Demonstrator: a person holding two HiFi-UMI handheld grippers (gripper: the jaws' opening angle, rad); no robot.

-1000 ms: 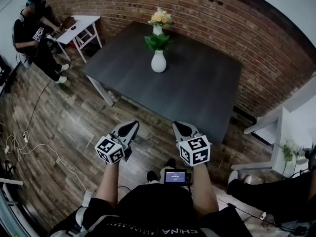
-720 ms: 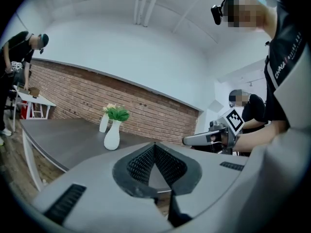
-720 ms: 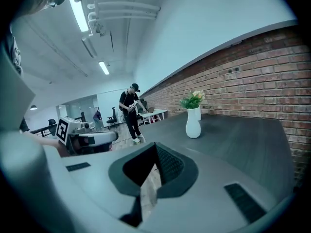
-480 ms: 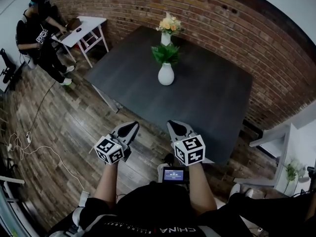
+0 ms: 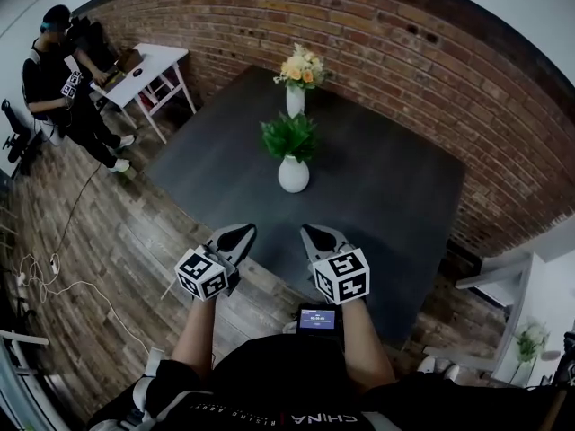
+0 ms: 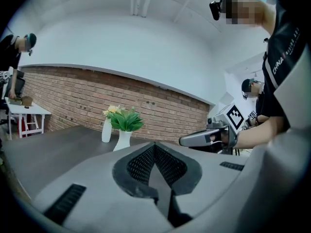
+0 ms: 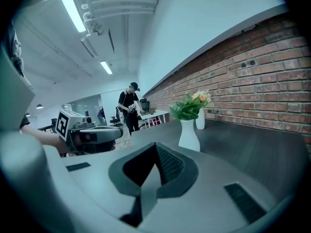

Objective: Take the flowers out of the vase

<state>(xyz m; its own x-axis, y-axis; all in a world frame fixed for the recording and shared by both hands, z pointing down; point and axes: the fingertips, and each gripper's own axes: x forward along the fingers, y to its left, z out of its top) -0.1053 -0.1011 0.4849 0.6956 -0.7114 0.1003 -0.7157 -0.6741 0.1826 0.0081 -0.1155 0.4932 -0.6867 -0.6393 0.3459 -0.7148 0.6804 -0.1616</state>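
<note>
On the dark grey table (image 5: 386, 178) stand two white vases. The near vase (image 5: 293, 174) holds green leaves (image 5: 289, 137). The far vase (image 5: 296, 101) holds yellow and orange flowers (image 5: 301, 65). My left gripper (image 5: 243, 232) and right gripper (image 5: 314, 233) hover side by side at the table's near edge, both shut and empty, well short of the vases. In the left gripper view the left gripper (image 6: 154, 144) points at the near vase (image 6: 124, 140). In the right gripper view the right gripper (image 7: 155, 144) has the near vase (image 7: 188, 135) just right of it.
A brick wall (image 5: 377, 34) runs behind the table. A person (image 5: 58, 70) stands at a white desk (image 5: 144, 61) at the far left. Cables (image 5: 45, 277) lie on the wooden floor. A small screen device (image 5: 318, 318) sits at my waist.
I have walked toward the table: it and the vases sit lower and nearer in the head view. Both grippers now reach its near edge, still shut.
</note>
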